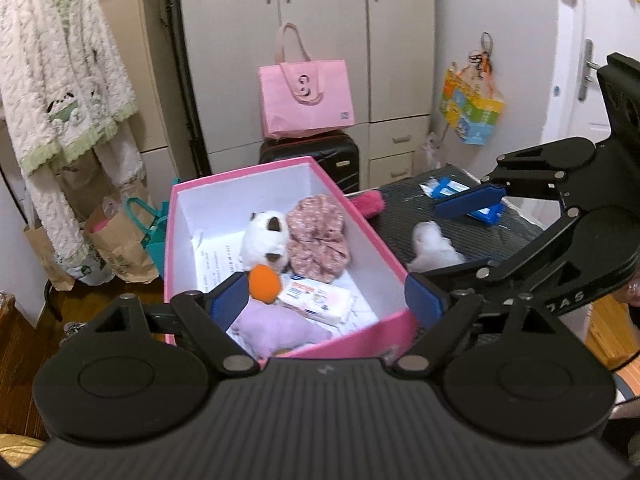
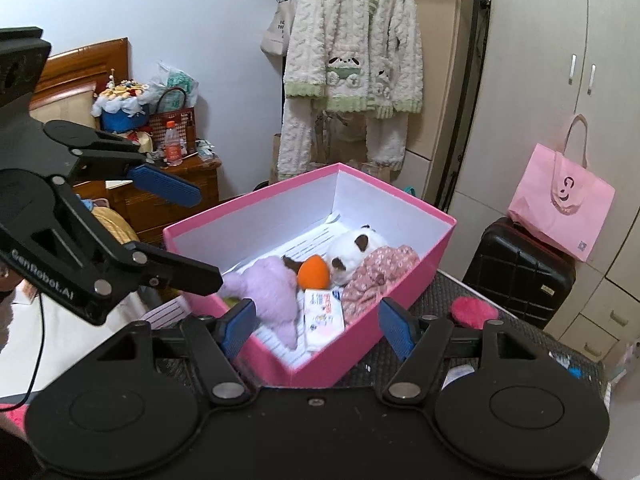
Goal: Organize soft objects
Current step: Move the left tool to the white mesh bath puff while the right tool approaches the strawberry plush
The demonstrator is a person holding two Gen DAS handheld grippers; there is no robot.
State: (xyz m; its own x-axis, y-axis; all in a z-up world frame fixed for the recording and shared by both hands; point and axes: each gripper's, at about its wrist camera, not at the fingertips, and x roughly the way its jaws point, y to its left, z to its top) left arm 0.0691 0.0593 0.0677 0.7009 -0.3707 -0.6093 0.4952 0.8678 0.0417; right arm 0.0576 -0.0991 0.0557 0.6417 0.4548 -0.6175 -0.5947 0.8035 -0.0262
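Observation:
An open pink box [image 1: 248, 170] [image 2: 400, 196] stands on a dark table. Inside lie a white panda plush [image 1: 264, 236] [image 2: 352, 248], an orange ball [image 1: 264, 284] [image 2: 314, 272], a lilac plush [image 1: 276, 328] [image 2: 272, 284], a pink floral cloth [image 1: 316, 236] [image 2: 376, 276] and a tissue packet [image 1: 316, 298] [image 2: 322, 316]. My left gripper [image 1: 326, 300] [image 2: 192, 236] hangs open and empty above the box's near end. Beside it, my right gripper [image 2: 318, 324] [image 1: 452, 236] is open with nothing held. A white fluffy toy [image 1: 434, 248] and a pink fuzzy item [image 1: 368, 202] [image 2: 474, 308] lie on the table.
Blue-and-white packets [image 1: 448, 188] lie on the table's far side. A pink tote [image 1: 306, 96] [image 2: 560, 208] sits on a black suitcase [image 1: 312, 156] by the wardrobe. A fleece robe [image 1: 64, 80] hangs above paper bags [image 1: 116, 248]. A cluttered wooden nightstand [image 2: 176, 184] stands beyond the box.

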